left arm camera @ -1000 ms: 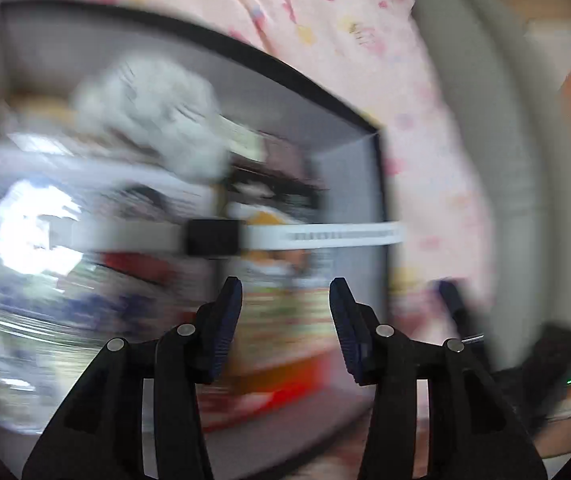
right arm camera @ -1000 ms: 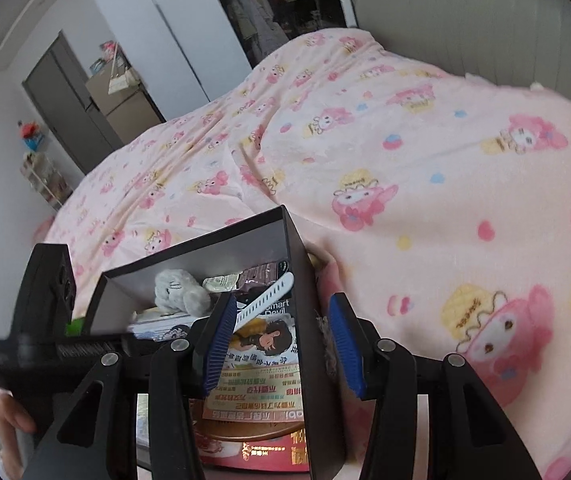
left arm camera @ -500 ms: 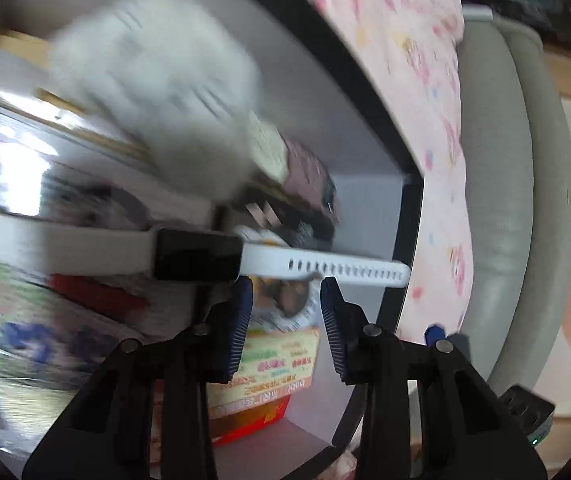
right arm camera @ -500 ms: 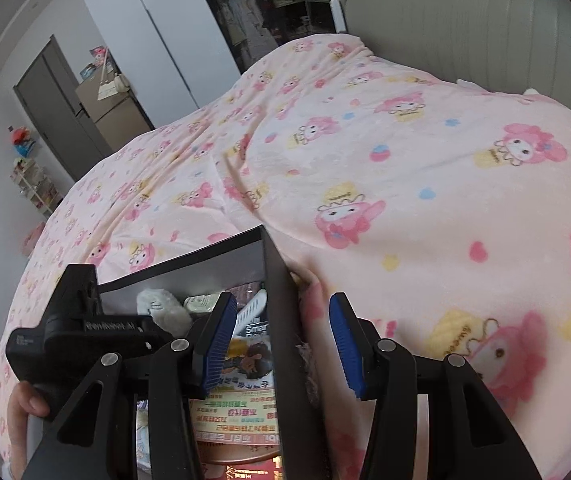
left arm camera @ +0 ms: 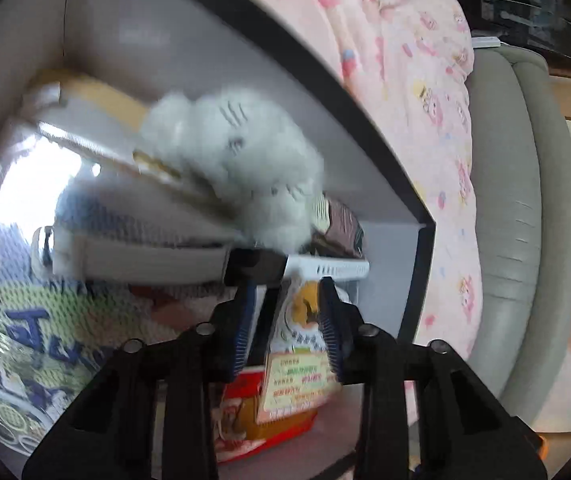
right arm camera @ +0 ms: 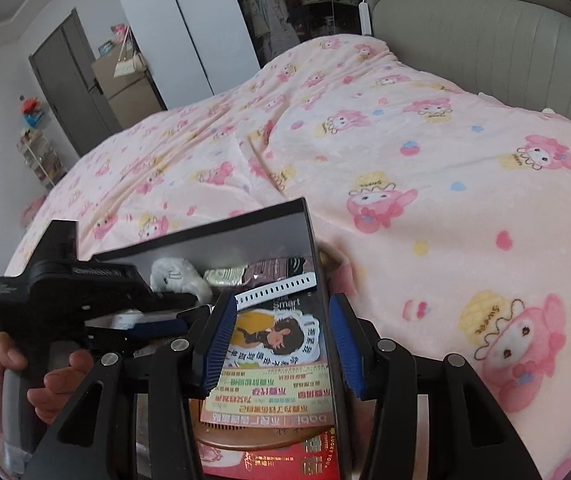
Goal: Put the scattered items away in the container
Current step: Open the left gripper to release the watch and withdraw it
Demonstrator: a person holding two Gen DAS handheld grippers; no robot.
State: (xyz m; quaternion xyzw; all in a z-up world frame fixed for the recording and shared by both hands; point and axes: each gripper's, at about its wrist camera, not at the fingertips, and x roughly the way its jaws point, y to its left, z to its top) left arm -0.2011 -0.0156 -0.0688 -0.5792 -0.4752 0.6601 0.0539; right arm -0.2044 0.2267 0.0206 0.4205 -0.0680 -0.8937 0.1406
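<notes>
Your left tongs hang inside the box, their jaws closing with nothing pressed between the blue pads; the smartwatch lies just ahead of the tips, its black face touching or nearly touching the left pad's end, which of the two the blur hides. Your right tongs stand wide and released, straddling the box's right wall without gripping it.

The watch rests across the pile inside the box, white perforated strap reaching toward the right wall, the other half of the band running left over glossy packets. A white plush toy sits behind it against the far wall, beside small sachets. Booklets and a red tin fill the box floor below.

The risk from here: jaws closing this near the watch could snag its body or strap, and a withdrawal would then drag it back out over the rim onto the pink blanket. The right tongs, astride the thin wall, could tip or shove the box on the soft bed if you shift sideways.
</notes>
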